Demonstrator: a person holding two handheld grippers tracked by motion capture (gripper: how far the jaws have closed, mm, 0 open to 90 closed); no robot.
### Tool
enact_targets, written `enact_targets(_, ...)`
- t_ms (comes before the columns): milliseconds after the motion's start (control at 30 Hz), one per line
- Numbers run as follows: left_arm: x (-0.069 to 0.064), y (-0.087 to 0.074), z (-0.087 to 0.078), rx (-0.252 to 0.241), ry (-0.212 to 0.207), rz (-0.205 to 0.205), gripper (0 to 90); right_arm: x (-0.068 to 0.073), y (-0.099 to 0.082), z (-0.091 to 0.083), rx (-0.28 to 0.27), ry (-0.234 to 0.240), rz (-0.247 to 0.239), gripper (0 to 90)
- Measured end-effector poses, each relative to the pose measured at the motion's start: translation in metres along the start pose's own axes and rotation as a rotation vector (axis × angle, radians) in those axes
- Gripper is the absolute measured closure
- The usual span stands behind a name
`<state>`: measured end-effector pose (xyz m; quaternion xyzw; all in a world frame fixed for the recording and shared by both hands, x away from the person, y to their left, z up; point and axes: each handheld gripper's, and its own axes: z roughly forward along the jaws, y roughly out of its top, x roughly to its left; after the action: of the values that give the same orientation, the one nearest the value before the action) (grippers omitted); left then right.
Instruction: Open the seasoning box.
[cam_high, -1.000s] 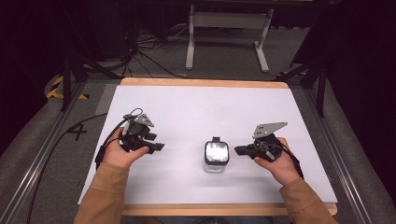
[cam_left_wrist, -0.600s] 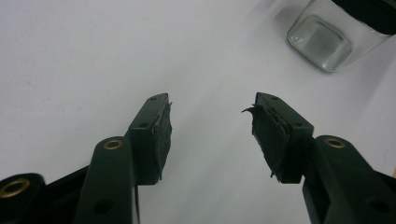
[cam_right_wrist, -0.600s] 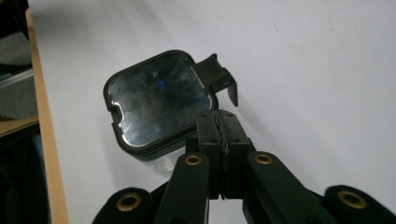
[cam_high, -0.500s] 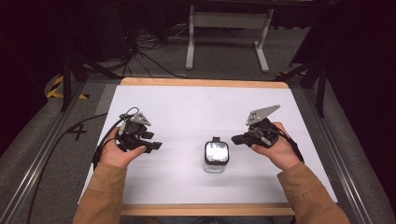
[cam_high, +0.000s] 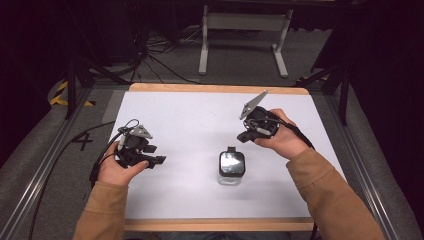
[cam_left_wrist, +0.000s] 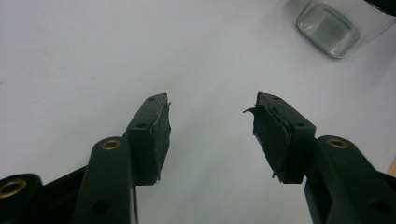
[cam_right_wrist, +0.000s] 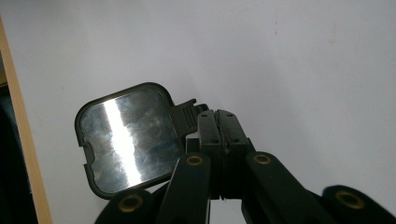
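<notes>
We find a square glass jar (cam_high: 230, 169) standing upright on the white tabletop (cam_high: 190, 120), in its near half and a little right of centre. Its black-rimmed lid (cam_high: 231, 164), with a shiny pane, is seated on the jar's mouth, latch tab pointing away from the person.

The right tongs (cam_high: 242, 137) sit above and beyond the jar, apart from it, tips aimed toward the tabletop's middle. In the right gripper view the right tongs (cam_right_wrist: 218, 123) are pressed together with nothing between them, and the lid (cam_right_wrist: 128, 140) lies just past their tips.

The left tongs (cam_high: 159, 155) hover over the left part of the tabletop, well apart from the jar. In the left gripper view the left tongs (cam_left_wrist: 210, 128) stand apart, having just widened slightly, with bare tabletop between their pads (cam_left_wrist: 161, 135). The jar (cam_left_wrist: 329, 30) appears at the upper right there.
</notes>
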<state>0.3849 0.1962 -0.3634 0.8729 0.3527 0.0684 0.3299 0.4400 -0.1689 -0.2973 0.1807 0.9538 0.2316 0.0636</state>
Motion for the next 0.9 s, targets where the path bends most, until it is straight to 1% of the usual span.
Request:
enact_targets(67, 0.001, -0.002, -0.002, 0.001, 0.002, 0.006, 46.0, 0.001, 0.007, 0.001, 0.022, -0.015, -0.020, 90.0)
enact_targets(100, 0.000, -0.003, -0.002, 0.001, 0.001, -0.007, 46.0, 0.001, 0.011, 0.001, 0.034, -0.020, -0.032, 90.0)
enact_targets(167, 0.001, -0.003, -0.003, 0.004, 0.006, 0.002, 45.8, 0.001, 0.017, 0.002, 0.055, -0.019, -0.051, 90.0)
enact_targets(233, 0.001, -0.003, -0.003, 0.002, 0.002, -0.003, 45.7, 0.001, 0.022, 0.003, 0.074, -0.024, -0.072, 90.0)
enact_targets(267, 0.001, -0.003, -0.003, 0.006, -0.001, -0.005, 45.7, 0.000, 0.023, 0.003, 0.075, -0.019, -0.083, 90.0)
enact_targets(333, 0.000, -0.003, -0.002, 0.000, -0.005, -0.006, 45.6, 0.000, 0.027, 0.004, 0.095, -0.005, -0.097, 90.0)
enact_targets(400, 0.001, -0.002, -0.001, 0.003, -0.006, 0.003, 45.5, 0.000, 0.030, 0.005, 0.117, 0.025, -0.128, 90.0)
enact_targets(433, 0.001, -0.002, -0.001, 0.002, -0.006, 0.004, 45.5, 0.000, 0.032, 0.006, 0.129, 0.031, -0.151, 90.0)
enact_targets(467, 0.001, -0.001, -0.001, 0.008, -0.007, 0.004, 45.5, 0.000, 0.033, 0.007, 0.140, 0.055, -0.177, 90.0)
enact_targets(500, 0.001, -0.001, 0.000, 0.007, -0.010, 0.003, 45.5, 0.000, 0.034, 0.010, 0.158, 0.066, -0.221, 90.0)
enact_targets(533, 0.001, 0.000, 0.000, 0.008, -0.014, 0.008, 45.5, -0.001, 0.035, 0.011, 0.171, 0.070, -0.241, 90.0)
enact_targets(633, 0.000, 0.001, 0.002, 0.009, -0.015, 0.010, 45.4, -0.003, 0.036, 0.016, 0.200, 0.076, -0.255, 90.0)
enact_targets(667, 0.000, 0.001, 0.002, 0.012, -0.014, 0.013, 45.4, -0.004, 0.037, 0.018, 0.203, 0.082, -0.254, 90.0)
enact_targets(700, 0.000, 0.001, 0.002, 0.014, -0.014, 0.009, 45.4, -0.003, 0.037, 0.019, 0.206, 0.076, -0.250, 90.0)
enact_targets(867, 0.000, 0.002, 0.003, 0.013, -0.016, 0.014, 45.3, -0.003, 0.038, 0.026, 0.217, 0.078, -0.262, 90.0)
enact_targets(900, 0.000, 0.002, 0.003, 0.012, -0.017, 0.014, 45.3, -0.003, 0.038, 0.027, 0.216, 0.086, -0.262, 90.0)
